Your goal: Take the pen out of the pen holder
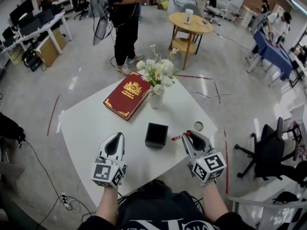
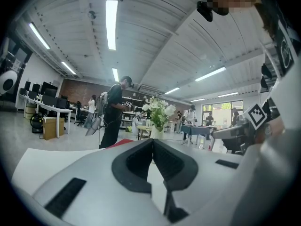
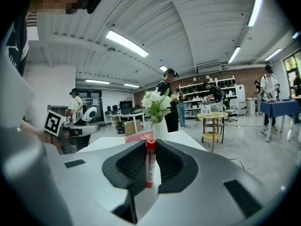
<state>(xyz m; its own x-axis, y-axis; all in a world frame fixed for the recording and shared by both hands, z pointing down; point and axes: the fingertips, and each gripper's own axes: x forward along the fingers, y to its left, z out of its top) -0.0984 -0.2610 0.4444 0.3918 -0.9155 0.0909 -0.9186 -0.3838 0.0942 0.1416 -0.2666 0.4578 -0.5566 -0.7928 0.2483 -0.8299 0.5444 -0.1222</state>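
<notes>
A black square pen holder (image 1: pixel 157 135) stands on the white table (image 1: pixel 91 123), between my two grippers. My right gripper (image 1: pixel 188 134) hovers just right of it, shut on a pen with a red cap (image 1: pixel 176 138) whose end sticks out toward the holder. In the right gripper view the pen (image 3: pixel 150 161) stands upright, clamped between the jaws of the right gripper (image 3: pixel 149 147). My left gripper (image 1: pixel 115 139) is to the left of the holder with its jaws closed together and nothing in them. The left gripper view shows that gripper (image 2: pixel 153 142) pointing level over the table.
A red book (image 1: pixel 127 98) and a white vase of flowers (image 1: pixel 156 98) lie behind the holder. A small round disc (image 1: pixel 198 126) sits near the table's right edge. A person (image 1: pixel 125 23) and a round wooden table (image 1: pixel 191 23) stand beyond, with an office chair (image 1: pixel 268 152) to the right.
</notes>
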